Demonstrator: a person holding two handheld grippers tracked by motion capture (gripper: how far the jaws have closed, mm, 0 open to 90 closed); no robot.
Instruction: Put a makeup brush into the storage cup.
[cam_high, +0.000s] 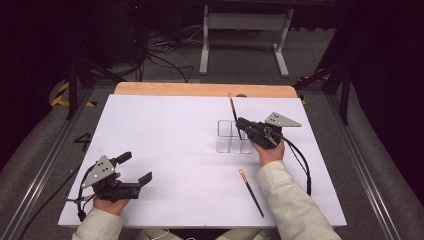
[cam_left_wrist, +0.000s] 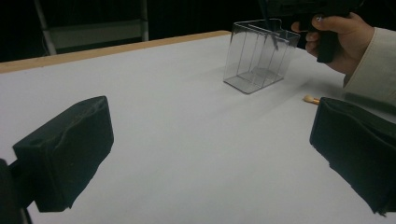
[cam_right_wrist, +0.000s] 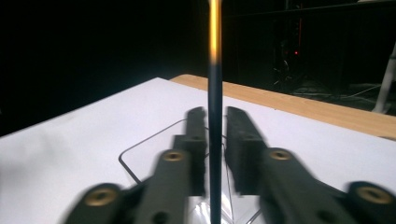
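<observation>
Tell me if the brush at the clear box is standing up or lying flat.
Standing up. The brush rises from the clear box, and in the right gripper view its handle runs straight up between the right claw jaws.

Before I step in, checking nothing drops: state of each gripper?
Left gripper: open, empty.
Right gripper: brush between its jaws, a slight gap showing; open.

Left tool (cam_left_wrist: 212, 154) wide open; clear box (cam_left_wrist: 259, 53) beyond, right hand (cam_left_wrist: 334, 39) beside it
</observation>
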